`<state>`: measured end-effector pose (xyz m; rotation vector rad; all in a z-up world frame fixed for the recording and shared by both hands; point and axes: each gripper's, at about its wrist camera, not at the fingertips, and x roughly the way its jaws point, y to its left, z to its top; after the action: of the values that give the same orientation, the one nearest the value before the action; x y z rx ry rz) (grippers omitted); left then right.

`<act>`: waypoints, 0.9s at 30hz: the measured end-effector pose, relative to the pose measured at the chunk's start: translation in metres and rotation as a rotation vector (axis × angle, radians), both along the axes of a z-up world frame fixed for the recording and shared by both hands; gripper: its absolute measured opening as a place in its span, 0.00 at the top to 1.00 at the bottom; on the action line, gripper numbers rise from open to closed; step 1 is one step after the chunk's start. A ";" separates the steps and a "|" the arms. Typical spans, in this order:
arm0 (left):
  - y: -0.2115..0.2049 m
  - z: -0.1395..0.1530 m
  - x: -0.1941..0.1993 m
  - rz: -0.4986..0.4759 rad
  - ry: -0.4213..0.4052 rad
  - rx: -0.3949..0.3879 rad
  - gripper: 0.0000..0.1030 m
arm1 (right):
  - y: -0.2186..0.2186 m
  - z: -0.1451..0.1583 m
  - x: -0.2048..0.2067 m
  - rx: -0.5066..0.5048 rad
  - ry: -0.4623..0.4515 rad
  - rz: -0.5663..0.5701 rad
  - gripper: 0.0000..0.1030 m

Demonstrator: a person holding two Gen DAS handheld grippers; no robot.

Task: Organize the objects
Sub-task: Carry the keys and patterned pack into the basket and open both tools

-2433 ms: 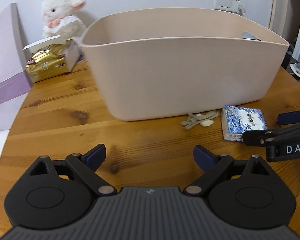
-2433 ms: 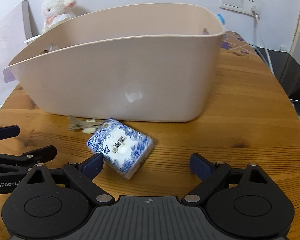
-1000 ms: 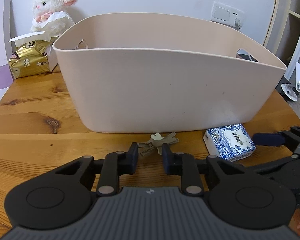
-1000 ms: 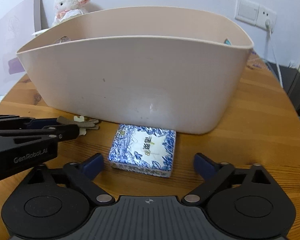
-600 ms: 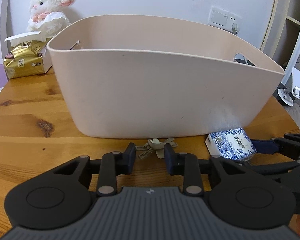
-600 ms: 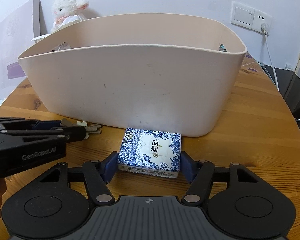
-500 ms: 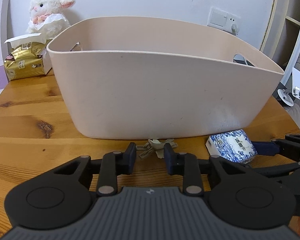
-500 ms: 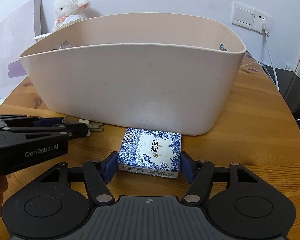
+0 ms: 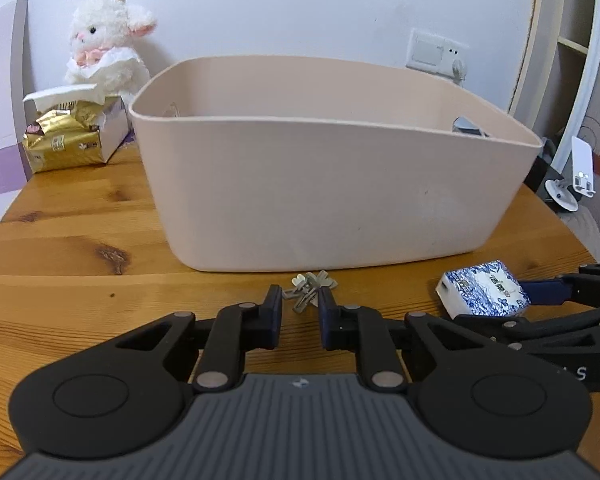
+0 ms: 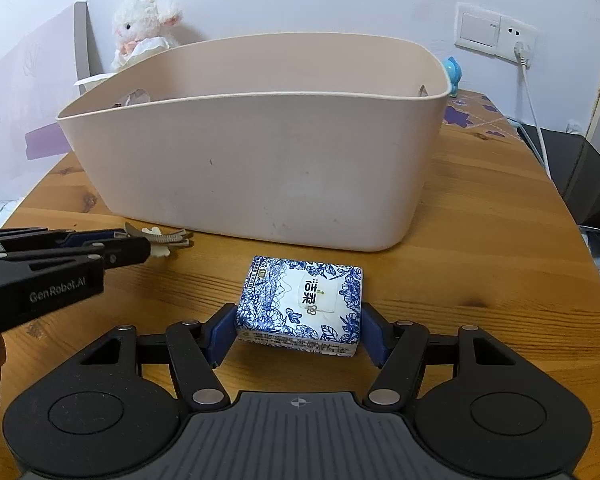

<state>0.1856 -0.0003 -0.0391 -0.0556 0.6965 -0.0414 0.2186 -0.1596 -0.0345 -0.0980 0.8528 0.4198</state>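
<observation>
A large beige plastic basket (image 9: 340, 184) (image 10: 260, 176) stands on the round wooden table (image 9: 72, 232). My left gripper (image 9: 299, 304) is shut on a bunch of metal hair clips (image 9: 310, 285), held just off the table in front of the basket; the clips also show in the right wrist view (image 10: 164, 238). My right gripper (image 10: 299, 326) is shut on a blue-and-white tissue pack (image 10: 302, 304), lifted a little above the table; the pack also shows in the left wrist view (image 9: 482, 294).
A white plush lamb (image 9: 108, 48) and an opened gold tissue box (image 9: 64, 136) sit at the back left. A wall socket with a plugged cable (image 10: 522, 48) is behind. A small blue toy (image 10: 452, 70) stands behind the basket.
Both grippers have closed on their objects, the left on the hair clips and the right on the tissue pack, and both have risen slightly, so the basket looks lower in view.
</observation>
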 end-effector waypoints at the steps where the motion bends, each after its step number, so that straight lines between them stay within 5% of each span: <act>1: 0.000 0.003 -0.003 -0.004 -0.008 0.007 0.81 | -0.001 0.002 -0.002 0.001 -0.003 0.003 0.40; 20: 0.011 0.077 -0.066 -0.024 -0.156 0.080 0.81 | -0.023 0.089 -0.039 0.099 -0.177 0.076 0.40; 27: 0.018 0.114 -0.050 0.011 -0.234 0.053 0.81 | -0.015 0.124 -0.019 0.128 -0.254 0.072 0.40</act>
<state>0.1357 0.0181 0.0752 -0.0035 0.4634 -0.0182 0.1992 -0.1744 0.0897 -0.0620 0.5721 0.5169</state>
